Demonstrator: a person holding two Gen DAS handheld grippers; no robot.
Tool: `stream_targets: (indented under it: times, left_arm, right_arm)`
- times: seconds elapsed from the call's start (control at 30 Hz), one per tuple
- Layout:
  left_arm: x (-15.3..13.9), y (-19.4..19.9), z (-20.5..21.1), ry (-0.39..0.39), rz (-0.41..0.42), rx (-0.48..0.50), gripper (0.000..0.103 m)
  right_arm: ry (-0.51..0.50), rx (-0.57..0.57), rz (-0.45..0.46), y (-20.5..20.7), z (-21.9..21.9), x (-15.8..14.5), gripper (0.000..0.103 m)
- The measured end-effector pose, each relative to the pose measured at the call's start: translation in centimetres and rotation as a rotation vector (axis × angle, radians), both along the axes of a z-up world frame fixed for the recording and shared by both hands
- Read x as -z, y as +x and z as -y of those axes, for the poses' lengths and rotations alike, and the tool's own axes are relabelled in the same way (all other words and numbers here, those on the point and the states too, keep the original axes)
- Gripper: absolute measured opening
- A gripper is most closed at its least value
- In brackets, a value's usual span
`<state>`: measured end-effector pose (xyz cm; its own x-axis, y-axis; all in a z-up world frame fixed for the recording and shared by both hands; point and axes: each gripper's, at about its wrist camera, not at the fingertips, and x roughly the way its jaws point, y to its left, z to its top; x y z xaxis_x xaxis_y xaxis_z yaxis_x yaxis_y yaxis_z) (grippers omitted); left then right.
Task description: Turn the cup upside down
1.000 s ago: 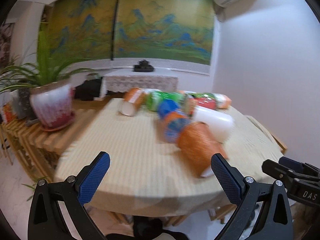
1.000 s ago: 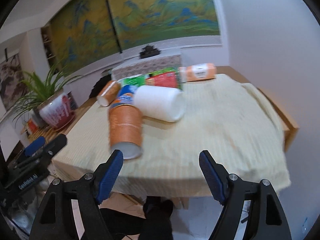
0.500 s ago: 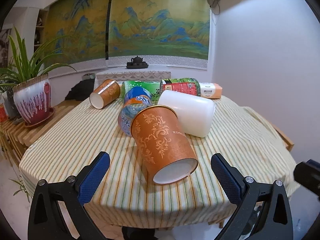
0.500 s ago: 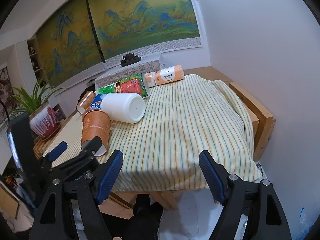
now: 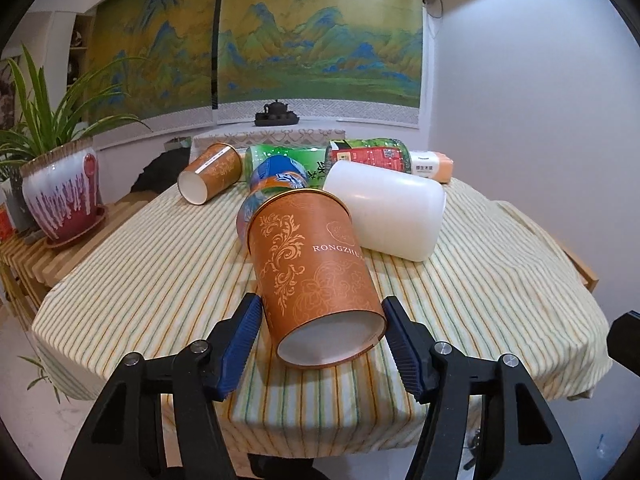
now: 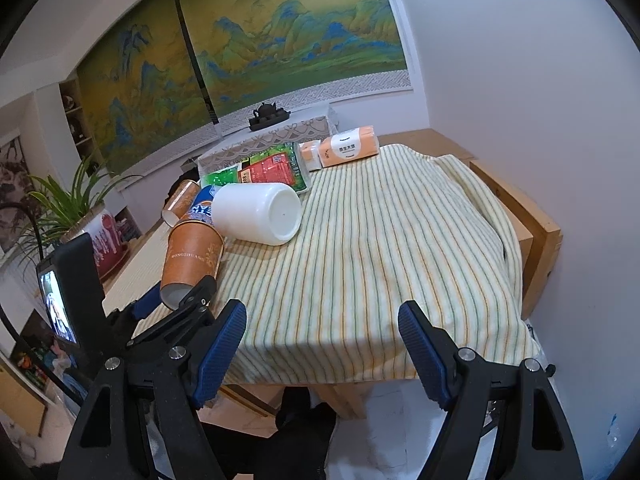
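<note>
An orange paper cup (image 5: 316, 280) with gold scrollwork lies on its side on the striped tablecloth (image 5: 152, 280), its open mouth toward me. My left gripper (image 5: 323, 340) has its blue pads on either side of the cup's mouth end, closed in against it. The cup also shows in the right wrist view (image 6: 190, 260), with the left gripper (image 6: 172, 300) at its mouth. My right gripper (image 6: 322, 352) is open and empty, off the near table edge.
A white cup (image 5: 388, 210) lies on its side behind the orange one, with a blue drink can (image 5: 276, 184), a second orange cup (image 5: 210, 178), snack packets (image 5: 368, 154) and a tissue pack (image 6: 348, 146). A potted plant (image 5: 60, 200) stands on a slatted bench at left. A wall is at right.
My left gripper moved forward to the orange cup and its jaws narrowed around the mouth end. The right gripper drew back and swung right, staying open.
</note>
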<state>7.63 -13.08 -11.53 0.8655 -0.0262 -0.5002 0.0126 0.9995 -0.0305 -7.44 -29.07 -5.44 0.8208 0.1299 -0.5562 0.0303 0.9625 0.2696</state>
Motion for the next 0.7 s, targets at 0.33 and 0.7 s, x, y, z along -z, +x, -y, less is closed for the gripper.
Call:
stream_targets:
  times: [0.33, 0.7]
  left_arm:
    - [-2.7, -2.5, -2.6, 0.017, 0.007, 0.103, 0.065]
    - [-5.2, -2.0, -5.5, -0.067, -0.001, 0.147, 0.064]
  right_arm:
    - [-0.007, -0.016, 0.009, 0.0, -1.4, -0.3, 0.075]
    - [0.005, -0.042, -0.002, 0.6, -2.7, -0.4, 0.075]
